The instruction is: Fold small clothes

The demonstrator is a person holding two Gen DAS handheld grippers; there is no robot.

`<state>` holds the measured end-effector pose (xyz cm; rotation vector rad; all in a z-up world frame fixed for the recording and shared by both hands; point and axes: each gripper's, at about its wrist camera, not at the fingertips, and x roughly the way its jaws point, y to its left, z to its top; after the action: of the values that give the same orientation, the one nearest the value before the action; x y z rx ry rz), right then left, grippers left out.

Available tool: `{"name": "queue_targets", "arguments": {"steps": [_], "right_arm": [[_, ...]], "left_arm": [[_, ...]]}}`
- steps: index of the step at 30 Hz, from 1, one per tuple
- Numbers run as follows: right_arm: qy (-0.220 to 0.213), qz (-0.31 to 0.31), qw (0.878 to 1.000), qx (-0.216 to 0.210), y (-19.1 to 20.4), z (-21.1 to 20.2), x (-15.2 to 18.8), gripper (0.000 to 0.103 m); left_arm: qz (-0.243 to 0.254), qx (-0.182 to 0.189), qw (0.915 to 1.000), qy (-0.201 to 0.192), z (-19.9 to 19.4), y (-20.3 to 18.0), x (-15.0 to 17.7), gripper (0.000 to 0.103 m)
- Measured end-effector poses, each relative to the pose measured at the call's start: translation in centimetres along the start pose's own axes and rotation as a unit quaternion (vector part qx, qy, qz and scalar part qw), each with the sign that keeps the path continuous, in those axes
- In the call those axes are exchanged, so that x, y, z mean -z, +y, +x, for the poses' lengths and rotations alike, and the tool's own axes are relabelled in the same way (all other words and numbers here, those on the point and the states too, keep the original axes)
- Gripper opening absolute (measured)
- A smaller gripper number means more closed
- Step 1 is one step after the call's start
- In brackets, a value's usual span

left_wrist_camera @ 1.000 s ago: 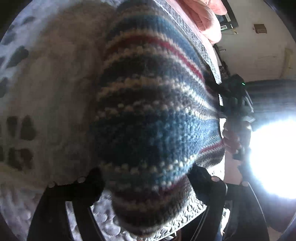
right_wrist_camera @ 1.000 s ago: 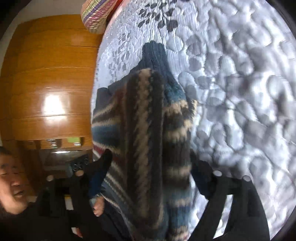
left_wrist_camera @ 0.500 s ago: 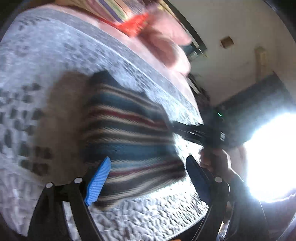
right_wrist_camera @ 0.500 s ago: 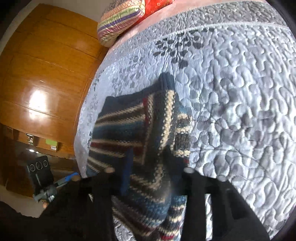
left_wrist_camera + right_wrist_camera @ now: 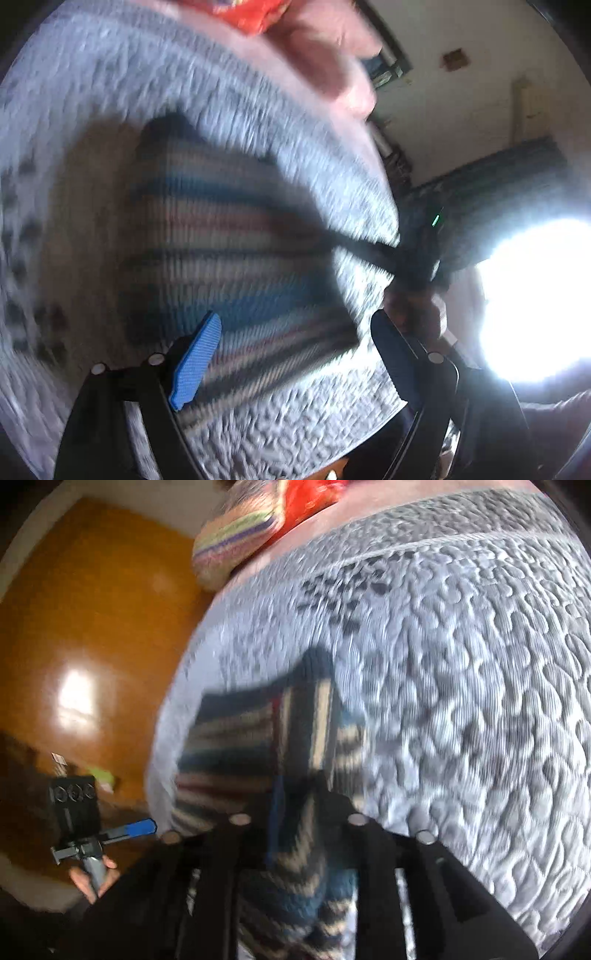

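1. Quilted bedspread, grey, stitched in a pebbled pattern with a dark floral band toward the far end; it is covering the bed and bearing the garment. A striped cushion and something red are lying at the far edge.

2. Wooden wardrobe panel, glossy orange-brown, standing to the left of the bed in the right wrist view and catching a window glare.

3. Striped knitted garment, the task's thing: blue, cream, dark and red bands. It is lying mostly on the bedspread close to the bed's near-left edge, with one flap being lifted and drawn across the body, so the stripes there are running crosswise to those beneath.

4. Right gripper: fingers are pinched tight on the raised flap of the garment, cloth bunching between them and hanging below. Both views are blurring, so the exact edge held is hard to make out.

5. Left gripper: fingers are standing spread with nothing between them, the blue pad showing bare, hovering just off the garment's near edge. In the right wrist view it is sitting off the bed's left side, apart from the cloth.

6. Handling note, as judgement: the fold is under way. The flap is best carried low and level across the body, laid edge to edge before letting go; the free left gripper could be pinning the near hem so the knit is not dragging or bunching.
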<state>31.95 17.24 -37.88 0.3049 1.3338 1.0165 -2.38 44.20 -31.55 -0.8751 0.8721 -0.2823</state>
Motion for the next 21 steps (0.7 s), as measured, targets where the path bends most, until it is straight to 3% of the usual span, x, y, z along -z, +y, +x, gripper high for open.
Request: {"name": "queue_targets", "arguments": {"steps": [3,4,5,7,8,10,13,15,16,18,20,21], "right_arm": [[0.019,0.011,1.0,-0.008,-0.1,1.5,-1.9,0.033],[0.034,0.008,0.999,-0.015,0.2,2.4,-2.2,0.029],[0.045,-0.003,0.999,-0.016,0.7,2.8,-2.3,0.007],[0.036,-0.03,0.999,0.006,1.7,2.4,-2.4,0.007],[0.009,-0.041,0.999,0.025,2.0,1.2,-2.1,0.006],[-0.031,-0.021,0.998,0.04,0.8,-1.0,-1.3,0.006],[0.005,0.009,0.999,0.047,-1.5,0.8,-0.3,0.007],[0.012,0.0,0.998,0.059,-1.1,1.4,-0.3,0.01],[0.011,0.005,0.998,0.055,-1.1,1.5,-0.6,0.017],[0.004,0.025,0.999,0.029,-0.6,0.5,-0.7,0.025],[-0.001,0.019,1.0,0.023,0.5,-0.8,0.0,0.055],[-0.002,0.015,1.0,0.022,0.9,-1.3,0.9,0.06]], "left_arm": [[-0.016,0.029,0.9994,0.004,0.4,1.1,-3.1,0.084],[-0.022,0.032,0.9991,0.017,1.2,1.6,-4.0,0.084],[-0.031,0.037,0.9984,0.031,2.2,2.1,-4.5,0.084],[-0.046,0.019,0.9971,0.058,4.5,3.5,-5.0,0.084],[-0.048,0.001,0.9964,0.069,5.4,4.0,-4.9,0.083],[-0.05,0.006,0.9961,0.072,6.4,4.3,-4.6,0.083],[-0.041,0.003,0.9969,0.067,6.6,3.3,-4.4,0.084],[-0.048,-0.005,0.9974,0.055,5.7,3.1,-4.4,0.084],[-0.047,-0.001,0.9978,0.047,5.0,2.7,-4.4,0.084],[-0.031,0.016,0.9988,0.035,3.1,1.6,-4.0,0.084],[-0.014,0.016,0.9991,0.036,1.9,1.0,-3.4,0.084],[-0.014,0.018,0.9988,0.042,1.8,1.2,-3.1,0.084]]}}
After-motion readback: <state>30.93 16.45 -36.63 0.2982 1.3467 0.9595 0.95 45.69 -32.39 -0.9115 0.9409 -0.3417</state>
